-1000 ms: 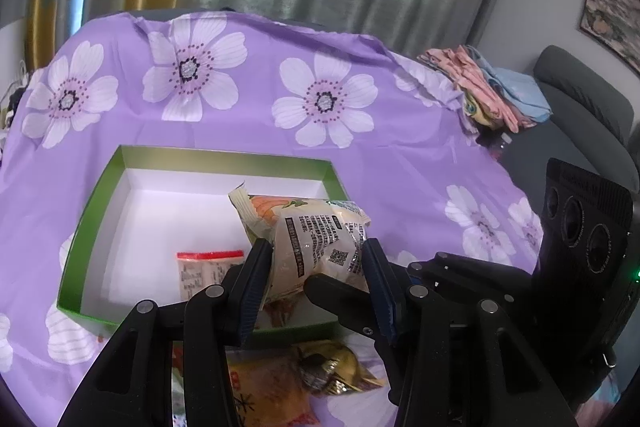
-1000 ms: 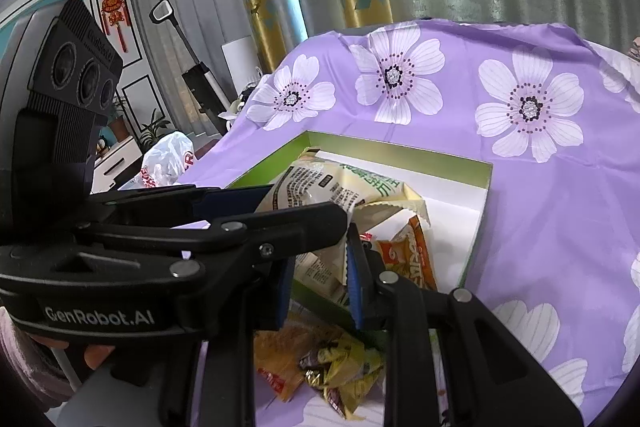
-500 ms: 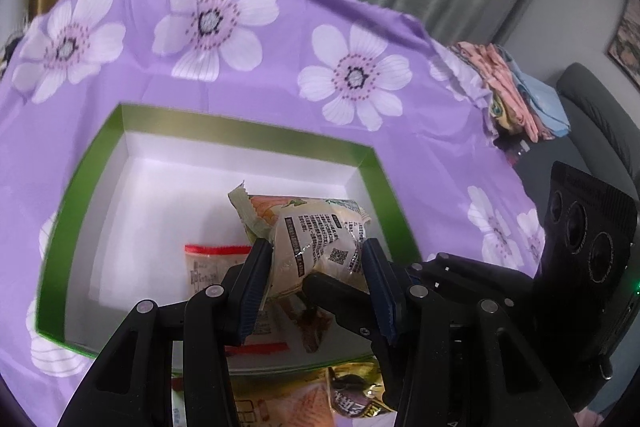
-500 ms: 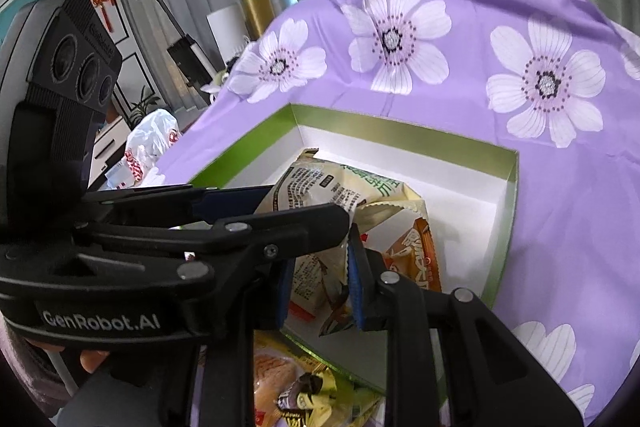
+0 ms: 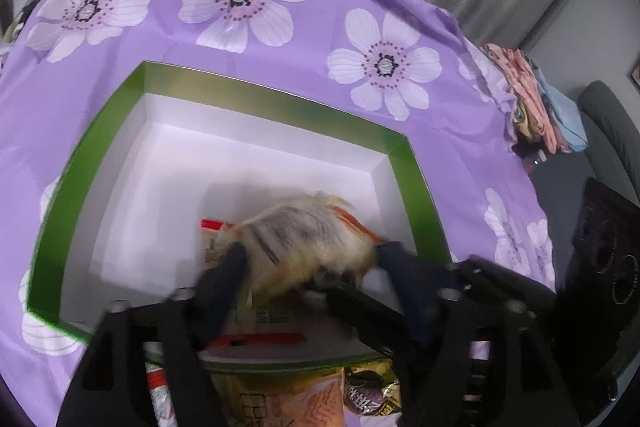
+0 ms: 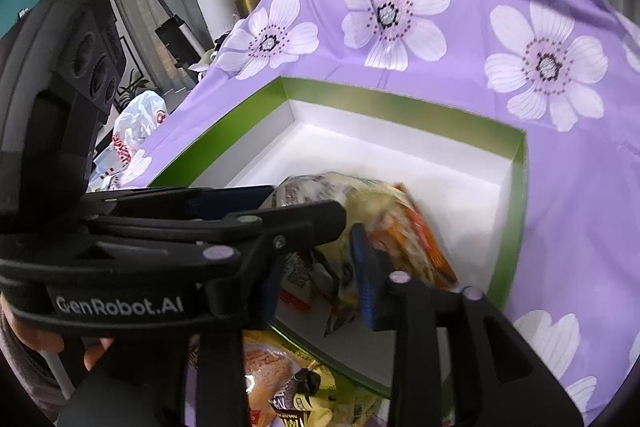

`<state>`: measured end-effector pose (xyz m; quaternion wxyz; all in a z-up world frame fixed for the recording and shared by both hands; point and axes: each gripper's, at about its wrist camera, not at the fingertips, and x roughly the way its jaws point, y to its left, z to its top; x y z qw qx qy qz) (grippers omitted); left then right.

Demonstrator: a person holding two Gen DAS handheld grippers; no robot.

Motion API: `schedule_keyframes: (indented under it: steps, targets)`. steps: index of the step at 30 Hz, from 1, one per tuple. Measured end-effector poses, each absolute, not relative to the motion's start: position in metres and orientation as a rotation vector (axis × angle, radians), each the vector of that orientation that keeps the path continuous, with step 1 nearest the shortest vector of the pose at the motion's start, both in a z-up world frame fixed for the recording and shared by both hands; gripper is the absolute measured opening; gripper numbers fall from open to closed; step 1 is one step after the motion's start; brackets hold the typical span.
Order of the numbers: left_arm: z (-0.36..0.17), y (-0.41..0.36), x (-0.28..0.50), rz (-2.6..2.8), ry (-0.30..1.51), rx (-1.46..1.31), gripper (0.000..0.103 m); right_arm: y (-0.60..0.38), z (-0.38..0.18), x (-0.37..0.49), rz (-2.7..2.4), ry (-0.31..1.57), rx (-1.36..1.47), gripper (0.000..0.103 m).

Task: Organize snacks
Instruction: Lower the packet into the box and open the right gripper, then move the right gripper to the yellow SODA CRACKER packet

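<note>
A cream and orange snack packet, blurred by motion, hangs just over the white floor of the green box. My left gripper straddles it with its jaws opening, and the pads no longer squeeze it. My right gripper reaches in from the side, jaws also opening, the packet loose between its blue pads. Under the packet lies a red-topped packet. Outside the box's near wall sit an orange packet and a dark gold-wrapped snack.
The box rests on a purple flowered cloth. A heap of clothes and a grey sofa lie to the right. Past the table's left edge are a white plastic bag and an upright vacuum.
Both grippers sank lower over the box, then spread their jaws. The packet they gripped together has come loose and is dropping, blurred, toward the box floor.
</note>
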<state>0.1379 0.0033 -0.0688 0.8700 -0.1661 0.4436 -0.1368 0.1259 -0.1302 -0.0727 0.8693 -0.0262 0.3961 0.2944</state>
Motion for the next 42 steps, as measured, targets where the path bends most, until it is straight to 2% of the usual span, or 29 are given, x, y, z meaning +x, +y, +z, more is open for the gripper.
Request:
schedule_keyframes:
  steps: [12,16,19,27,35,42]
  targets:
    - [-0.029,0.024,0.091,-0.241,0.852,-0.34,0.082,-0.166,-0.047,0.075,0.585,0.751,0.009,0.06]
    - [-0.017,0.033,0.068,-0.214,0.828,-0.335,0.084,-0.178,-0.041,0.05,0.587,0.732,0.038,0.068]
    - [-0.01,0.041,0.049,-0.198,0.816,-0.346,0.095,-0.185,-0.038,0.033,0.586,0.725,0.055,0.069]
    - [-0.001,0.066,-0.003,-0.12,0.797,-0.353,0.096,-0.197,-0.038,-0.007,0.6,0.721,0.075,0.072]
    - [-0.026,0.093,-0.039,0.088,0.784,-0.377,0.097,-0.194,-0.053,-0.035,0.655,0.741,0.081,0.072]
    - [-0.072,0.093,-0.032,0.107,0.886,-0.415,0.097,-0.164,-0.079,-0.055,0.734,0.781,0.034,0.072]
